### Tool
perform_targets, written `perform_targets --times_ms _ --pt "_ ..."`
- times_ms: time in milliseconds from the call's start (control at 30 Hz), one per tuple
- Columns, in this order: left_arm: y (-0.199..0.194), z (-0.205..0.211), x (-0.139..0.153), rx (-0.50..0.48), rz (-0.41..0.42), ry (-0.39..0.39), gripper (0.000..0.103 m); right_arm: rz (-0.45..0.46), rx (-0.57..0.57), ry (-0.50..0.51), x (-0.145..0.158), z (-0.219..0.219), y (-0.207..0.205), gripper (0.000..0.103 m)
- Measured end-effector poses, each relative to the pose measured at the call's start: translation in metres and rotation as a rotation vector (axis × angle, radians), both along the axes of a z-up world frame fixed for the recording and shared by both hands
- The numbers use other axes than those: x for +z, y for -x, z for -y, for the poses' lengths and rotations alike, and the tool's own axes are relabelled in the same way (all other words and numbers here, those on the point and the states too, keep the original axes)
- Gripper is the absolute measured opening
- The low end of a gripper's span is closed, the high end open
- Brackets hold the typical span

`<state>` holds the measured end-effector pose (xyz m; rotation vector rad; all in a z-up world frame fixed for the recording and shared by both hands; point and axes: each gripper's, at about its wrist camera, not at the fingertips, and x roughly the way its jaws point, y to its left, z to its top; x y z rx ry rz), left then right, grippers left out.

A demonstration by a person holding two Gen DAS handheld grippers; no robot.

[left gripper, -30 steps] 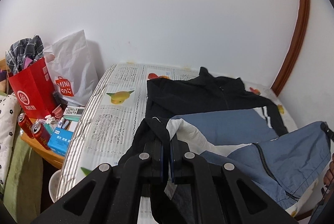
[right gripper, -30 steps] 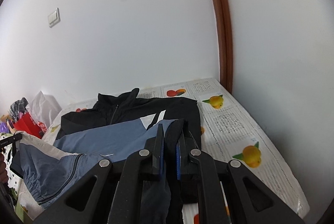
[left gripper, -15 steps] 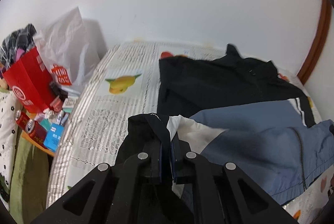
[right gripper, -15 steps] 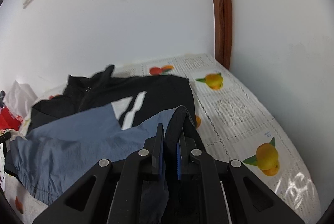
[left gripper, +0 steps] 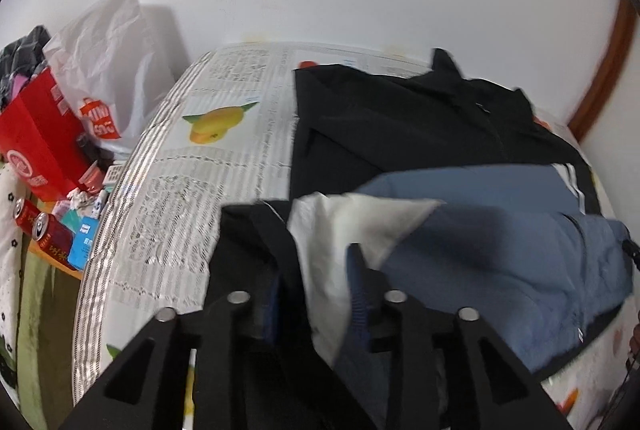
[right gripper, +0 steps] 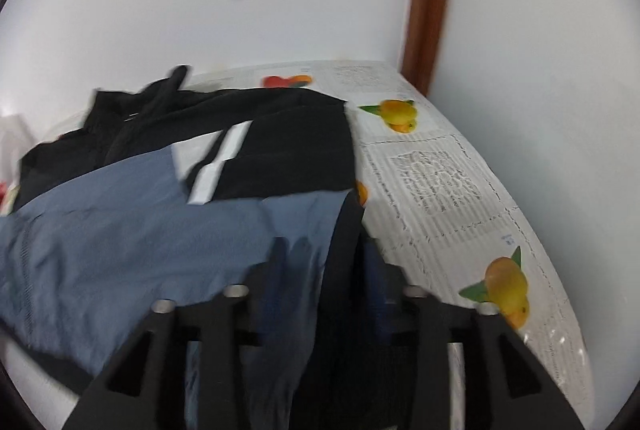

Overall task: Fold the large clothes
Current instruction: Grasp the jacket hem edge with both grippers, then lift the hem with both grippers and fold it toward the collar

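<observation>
A black, blue and white jacket (left gripper: 460,133) (right gripper: 168,230) lies on the fruit-print table (left gripper: 200,165) (right gripper: 440,181), its lower half folded up over the black chest. My left gripper (left gripper: 316,266) has its jaws opening, with the black hem and white lining loose between the fingers. My right gripper (right gripper: 324,262) is also opening its jaws, and the black hem band and blue cloth lie in the gap, no longer pinched. Both pictures are blurred.
A red paper bag (left gripper: 36,145), a white shopping bag (left gripper: 108,69), red cans (left gripper: 40,230) and small boxes crowd a low stand left of the table. White walls stand behind and to the right, with a brown wooden trim (right gripper: 428,1) in the corner.
Both grippers came down and forward with the jacket's hem, laying the blue half over the black chest. Their jaws, shut on the cloth before, have now parted.
</observation>
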<state>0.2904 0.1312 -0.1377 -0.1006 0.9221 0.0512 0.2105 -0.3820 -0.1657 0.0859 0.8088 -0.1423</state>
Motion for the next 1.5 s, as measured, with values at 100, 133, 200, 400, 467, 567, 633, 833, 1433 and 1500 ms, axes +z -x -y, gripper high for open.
perform_targets --times_ms 100,133,200,400,467,567,633,833,1433,1500 --pt "0.02 0.001 0.011 -0.049 0.038 -0.015 0.052 0.054 0.045 0.005 0.018 0.006 0.03 0.05" --pt "0.026 -0.001 0.014 -0.06 0.045 -0.001 0.054 0.067 0.038 0.008 0.022 0.01 0.04 0.05" --pt "0.039 -0.01 0.017 -0.049 0.056 0.019 0.054 0.063 0.015 0.014 0.025 0.019 0.052 0.05" --pt "0.063 -0.038 0.004 0.015 0.024 0.011 0.055 -0.028 -0.017 -0.051 0.002 0.04 0.068 0.05" --pt "0.067 -0.045 -0.007 0.023 0.0 0.022 0.054 -0.053 -0.016 -0.051 -0.01 0.04 0.067 0.05" --pt "0.065 -0.047 -0.023 0.017 -0.036 0.036 0.054 -0.073 -0.013 -0.114 -0.022 0.043 0.063 0.05" --pt "0.062 -0.046 -0.03 0.01 -0.047 0.051 0.051 -0.089 -0.014 -0.145 -0.029 0.044 0.058 0.049" --pt "0.06 -0.04 -0.036 0.008 -0.048 0.074 0.024 -0.13 0.021 -0.188 -0.041 0.044 0.047 0.036" --pt "0.149 -0.039 -0.028 0.01 -0.089 0.083 0.012 -0.149 0.111 -0.128 -0.032 0.039 0.093 0.009" --pt "0.153 -0.039 -0.026 0.011 -0.09 0.077 0.015 -0.153 0.089 -0.105 -0.03 0.041 0.099 0.009"
